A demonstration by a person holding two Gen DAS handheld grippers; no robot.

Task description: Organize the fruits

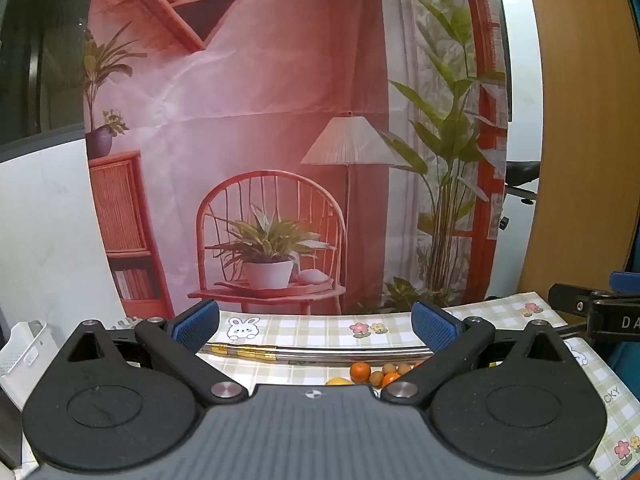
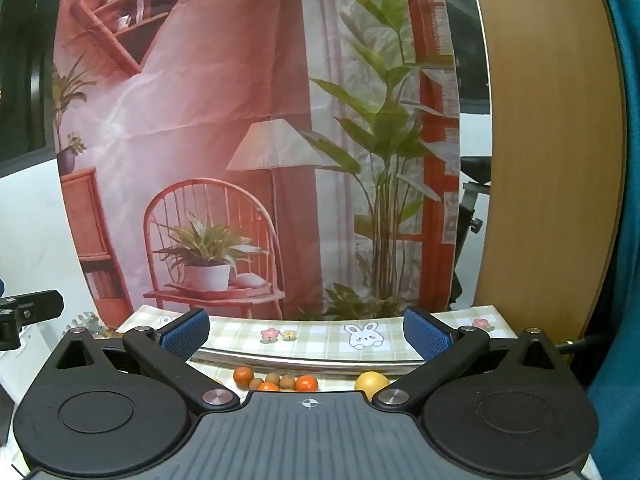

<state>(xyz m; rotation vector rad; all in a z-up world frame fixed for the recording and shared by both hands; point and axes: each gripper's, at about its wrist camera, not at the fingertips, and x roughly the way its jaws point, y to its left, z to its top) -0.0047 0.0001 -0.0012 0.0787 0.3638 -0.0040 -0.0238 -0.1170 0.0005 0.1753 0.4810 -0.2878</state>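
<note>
Above the checked cloth (image 1: pixel 304 330) we hold both tongs spread and empty: left gripper (image 1: pixel 316 320), right gripper (image 2: pixel 306 330). No fruit is picked yet. From left: basket (image 1: pixel 24 350), metal rim (image 1: pixel 340 354), oranges (image 2: pixel 243 376), brown fruits (image 2: pixel 280 380), perhaps longans, lemon (image 2: pixel 372 384). Next we dip and close on one; the rim stands just beyond.

Fruits (image 2: pixel 276 382) lie on the tablecloth (image 2: pixel 320 338) before a metal rail (image 2: pixel 304 360), backdrop (image 2: pixel 248 140) behind.
</note>
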